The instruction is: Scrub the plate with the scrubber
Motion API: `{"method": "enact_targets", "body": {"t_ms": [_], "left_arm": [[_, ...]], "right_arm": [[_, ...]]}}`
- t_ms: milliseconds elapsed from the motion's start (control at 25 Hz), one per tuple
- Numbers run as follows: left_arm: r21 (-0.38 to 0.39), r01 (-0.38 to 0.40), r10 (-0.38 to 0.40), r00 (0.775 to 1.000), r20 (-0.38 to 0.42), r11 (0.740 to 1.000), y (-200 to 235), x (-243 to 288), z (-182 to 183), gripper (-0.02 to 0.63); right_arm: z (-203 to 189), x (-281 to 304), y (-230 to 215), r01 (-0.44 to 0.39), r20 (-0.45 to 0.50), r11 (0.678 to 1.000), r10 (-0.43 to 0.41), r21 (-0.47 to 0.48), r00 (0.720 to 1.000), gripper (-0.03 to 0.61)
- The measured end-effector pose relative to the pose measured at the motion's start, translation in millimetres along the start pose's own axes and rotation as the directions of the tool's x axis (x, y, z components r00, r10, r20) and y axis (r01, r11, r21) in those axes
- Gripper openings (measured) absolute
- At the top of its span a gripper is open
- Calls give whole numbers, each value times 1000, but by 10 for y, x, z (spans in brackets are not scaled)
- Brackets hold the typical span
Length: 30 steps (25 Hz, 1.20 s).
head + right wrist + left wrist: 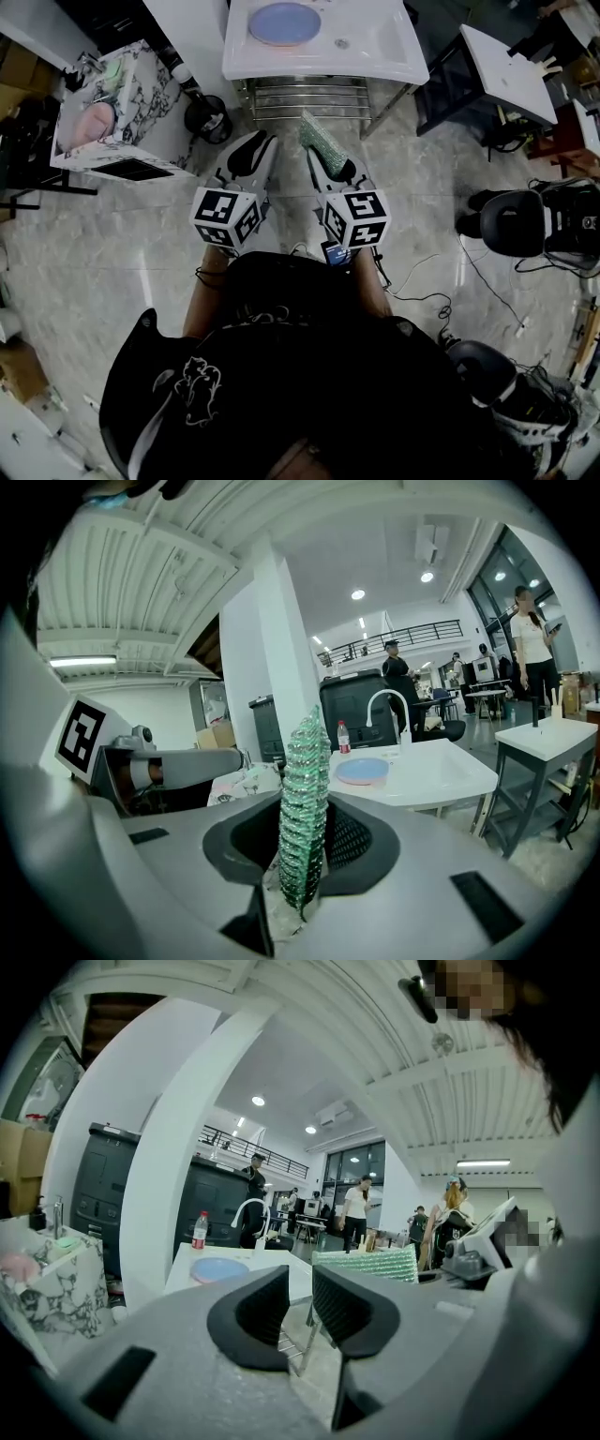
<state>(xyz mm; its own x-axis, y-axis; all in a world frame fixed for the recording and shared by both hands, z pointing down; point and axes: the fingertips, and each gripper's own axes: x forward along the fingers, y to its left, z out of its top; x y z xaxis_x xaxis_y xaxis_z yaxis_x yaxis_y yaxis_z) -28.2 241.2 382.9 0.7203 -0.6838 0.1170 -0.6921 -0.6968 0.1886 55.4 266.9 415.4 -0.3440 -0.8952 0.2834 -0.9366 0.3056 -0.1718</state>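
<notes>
Clamps the green scrubber [302, 789] upright in the right gripper [305, 841] jaws, ready for scrubbing. Keeps the left gripper [300, 1302] jaws narrowly apart and empty, probably to steady the plate [284, 23]. Leaves it flat on the white tabletop [384, 52], well ahead.

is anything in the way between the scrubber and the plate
Nothing visible. The scrubber, clamped in the right gripper's jaws, faces the blue plate on the white sink across open air.
</notes>
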Motion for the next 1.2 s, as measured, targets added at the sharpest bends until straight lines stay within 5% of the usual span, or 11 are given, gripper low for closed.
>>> {"method": "enact_targets", "body": {"t_ms": [1200], "left_arm": [[-1, 84, -84, 993, -83, 996, 2580, 1648, 513, 89]], "right_arm": [[826, 2865, -433, 79, -95, 997, -76, 27, 993, 92]]}}
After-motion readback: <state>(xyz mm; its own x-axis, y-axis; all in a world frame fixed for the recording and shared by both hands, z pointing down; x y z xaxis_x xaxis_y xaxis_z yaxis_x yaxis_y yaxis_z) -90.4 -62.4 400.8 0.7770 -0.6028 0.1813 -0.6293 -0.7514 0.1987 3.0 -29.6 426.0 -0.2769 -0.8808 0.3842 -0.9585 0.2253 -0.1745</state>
